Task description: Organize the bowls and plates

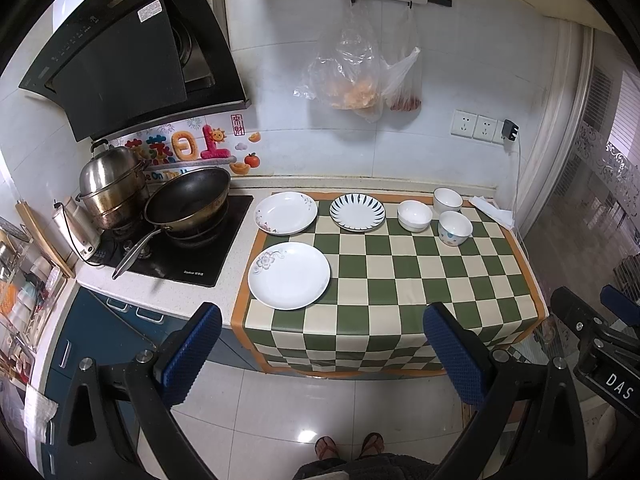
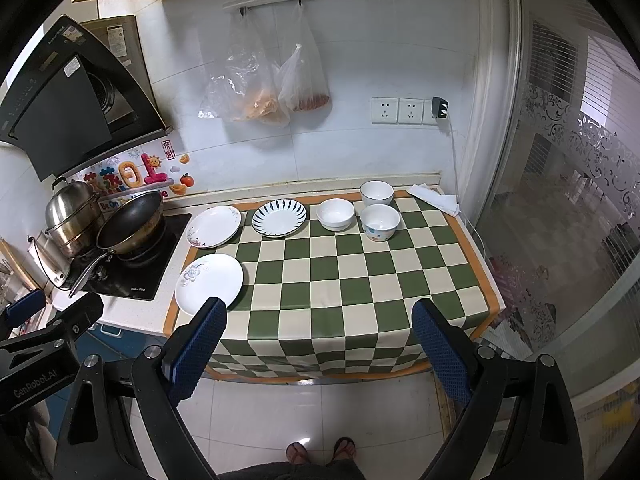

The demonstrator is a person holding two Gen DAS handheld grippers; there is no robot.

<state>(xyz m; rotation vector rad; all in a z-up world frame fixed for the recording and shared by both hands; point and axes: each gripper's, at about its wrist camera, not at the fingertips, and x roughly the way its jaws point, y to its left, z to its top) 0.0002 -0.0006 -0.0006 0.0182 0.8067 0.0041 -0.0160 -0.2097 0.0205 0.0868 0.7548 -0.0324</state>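
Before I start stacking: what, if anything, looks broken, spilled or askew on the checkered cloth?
Nothing is chipped or spilled. One oddity: the flower plate at the back left sits half off the checkered cloth, onto the bare counter by the stove. The bowls stand upright.

both wrist views look down from afar, sharing the checkered counter (image 1: 400,280).

- White stone counter (image 1: 240,264) covered by a green-and-cream checkered cloth (image 1: 400,280).
- On the cloth: three round plates, one blue-striped (image 1: 357,212), and three white bowls (image 1: 415,216).
- A folded white cloth, possibly paper (image 1: 492,210), at the far right corner.
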